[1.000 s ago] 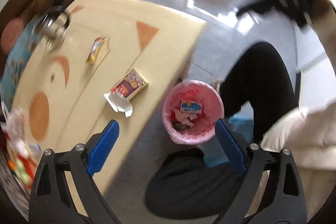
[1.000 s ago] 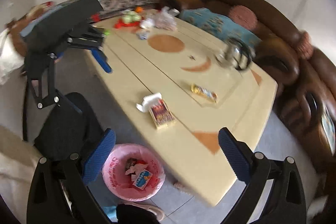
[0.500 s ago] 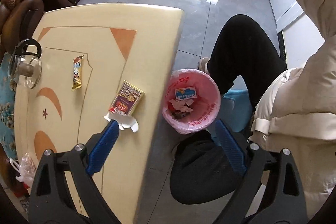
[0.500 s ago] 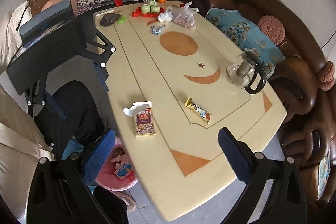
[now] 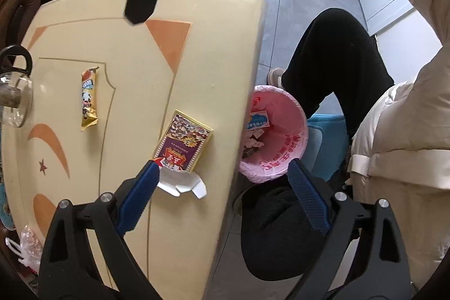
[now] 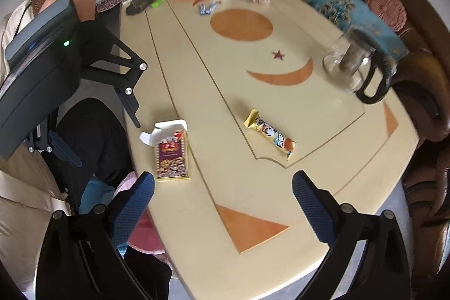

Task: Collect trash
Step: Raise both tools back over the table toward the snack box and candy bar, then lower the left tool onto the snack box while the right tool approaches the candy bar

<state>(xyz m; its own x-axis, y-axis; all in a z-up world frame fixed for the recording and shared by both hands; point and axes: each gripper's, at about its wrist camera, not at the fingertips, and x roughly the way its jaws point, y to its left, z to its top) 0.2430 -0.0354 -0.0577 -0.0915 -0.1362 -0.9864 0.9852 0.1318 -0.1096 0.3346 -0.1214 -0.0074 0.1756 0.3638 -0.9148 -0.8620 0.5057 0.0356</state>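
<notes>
Lying flat near the tabletop (image 5: 135, 75) edge, flap open — purple snack box (image 5: 182, 144), with gold candy wrapper (image 5: 89, 100) well apart further in, pink bin (image 5: 277, 131) on floor just beside, left gripper (image 5: 222, 189) and right gripper (image 6: 223, 200) hovering, fingers wide, empty.

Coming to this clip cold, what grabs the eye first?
The open purple box with its white flap, lying near the cream table's edge, and the gold snack wrapper further in. Below that edge sits the pink-lined bin, already holding scraps. Both the left gripper and right gripper are open, holding nothing.
</notes>
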